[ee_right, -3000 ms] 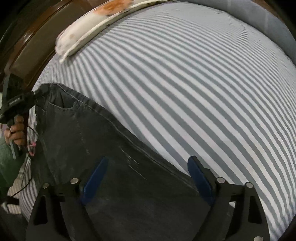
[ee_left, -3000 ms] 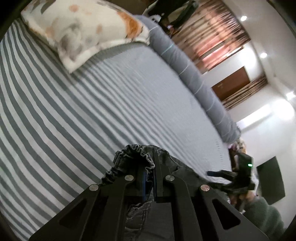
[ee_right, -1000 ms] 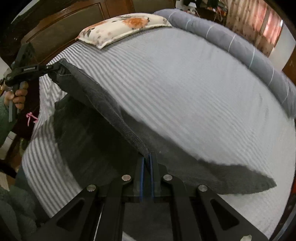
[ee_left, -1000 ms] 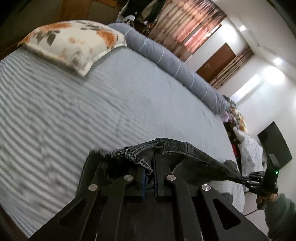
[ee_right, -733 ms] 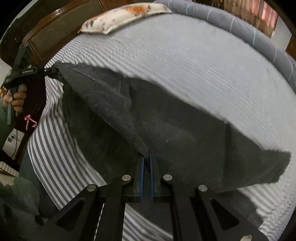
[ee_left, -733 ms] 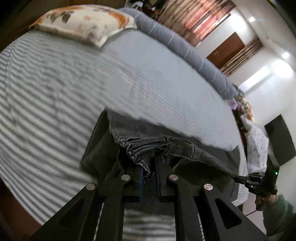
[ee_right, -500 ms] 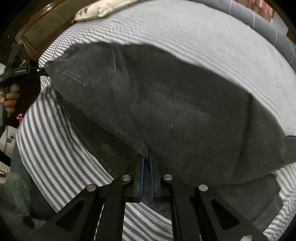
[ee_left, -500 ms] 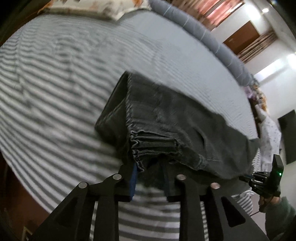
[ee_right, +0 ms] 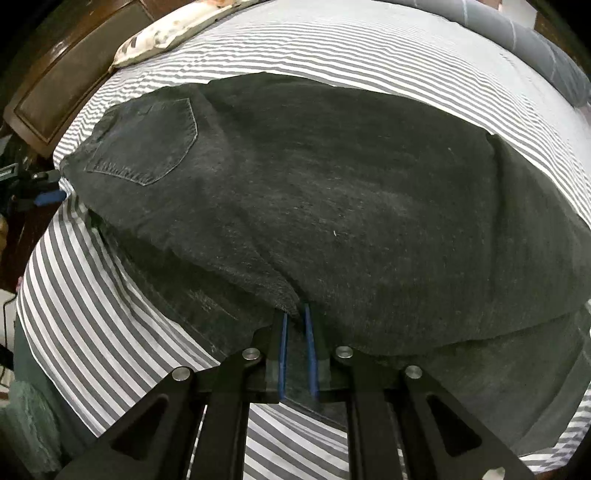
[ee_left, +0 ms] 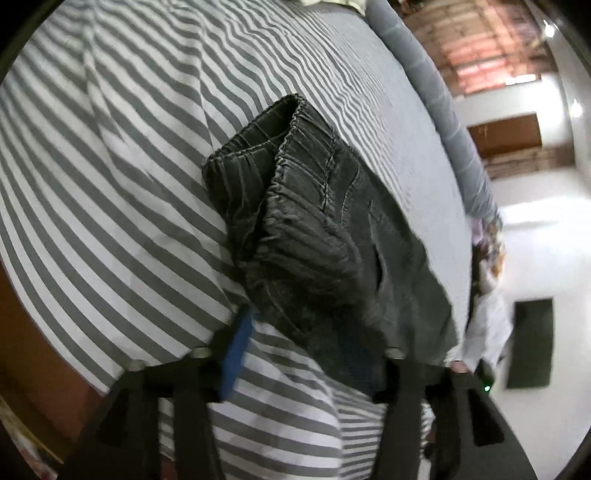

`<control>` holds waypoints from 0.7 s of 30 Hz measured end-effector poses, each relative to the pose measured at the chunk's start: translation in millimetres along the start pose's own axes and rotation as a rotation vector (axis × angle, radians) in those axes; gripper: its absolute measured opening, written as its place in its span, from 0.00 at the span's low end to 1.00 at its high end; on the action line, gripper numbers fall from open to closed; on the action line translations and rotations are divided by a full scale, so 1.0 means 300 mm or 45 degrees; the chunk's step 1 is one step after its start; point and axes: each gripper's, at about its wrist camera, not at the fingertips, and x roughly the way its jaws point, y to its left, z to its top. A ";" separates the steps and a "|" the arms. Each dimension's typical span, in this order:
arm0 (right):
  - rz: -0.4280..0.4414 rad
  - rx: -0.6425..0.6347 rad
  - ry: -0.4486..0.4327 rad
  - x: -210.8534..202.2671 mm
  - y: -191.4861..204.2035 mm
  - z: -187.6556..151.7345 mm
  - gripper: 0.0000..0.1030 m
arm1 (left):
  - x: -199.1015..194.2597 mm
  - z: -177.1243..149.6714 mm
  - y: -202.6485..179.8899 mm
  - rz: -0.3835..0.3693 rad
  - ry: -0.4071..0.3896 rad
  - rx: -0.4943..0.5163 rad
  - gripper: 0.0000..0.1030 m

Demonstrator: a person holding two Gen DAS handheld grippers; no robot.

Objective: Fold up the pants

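The dark grey denim pants (ee_right: 332, 206) lie spread flat across the grey-and-white striped bedsheet (ee_right: 110, 314), folded over on themselves, one layer stacked on the other. From the right wrist view, the right gripper (ee_right: 295, 328) sits low at the near edge of the cloth, and its blue-padded fingers (ee_right: 282, 354) stand a little apart; a fold of denim reaches into the narrow gap between them, but whether the pads actually press on it cannot be told. Ahead of that tool and off to its left, a stitched back pocket (ee_right: 147, 144) faces up. Farther to the left, at the waist end, the left gripper (ee_right: 44, 188) shows small at the bed's edge, just beside the fabric.

Over to the left wrist view: the left gripper (ee_left: 314, 332) is spread wide, one blue pad (ee_left: 236, 350) on the striped sheet to one side, the other finger hidden under the dark cloth. The elastic gathered waistband (ee_left: 280, 177) bunches up directly ahead of it, doubled, its open edge pointing away from the tool. Nothing is clamped there.

Beyond the pants, on the far side, a long grey bolster (ee_left: 436, 96) runs along the bed. In the right wrist view a floral pillow (ee_right: 166, 29) rests far ahead-left against a dark wooden headboard (ee_right: 70, 74).
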 end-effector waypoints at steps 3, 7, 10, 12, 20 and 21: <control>-0.005 0.008 -0.011 0.000 -0.008 -0.014 0.11 | 0.016 -0.014 -0.019 -0.034 -0.007 -0.019 0.59; -0.008 0.018 -0.033 -0.020 -0.004 -0.012 0.11 | 0.054 -0.019 -0.030 -0.043 -0.003 -0.047 0.62; -0.007 0.042 -0.040 -0.021 -0.008 -0.018 0.11 | 0.082 -0.012 -0.026 -0.030 -0.037 -0.104 0.62; -0.016 0.054 -0.052 -0.022 -0.007 -0.023 0.11 | 0.098 0.001 -0.041 -0.029 -0.063 -0.123 0.62; 0.016 0.155 -0.089 -0.043 -0.014 -0.048 0.43 | 0.137 0.018 -0.146 0.016 -0.170 -0.033 0.13; 0.024 0.176 -0.111 -0.062 -0.016 -0.058 0.45 | 0.134 0.022 -0.150 0.010 -0.184 -0.032 0.13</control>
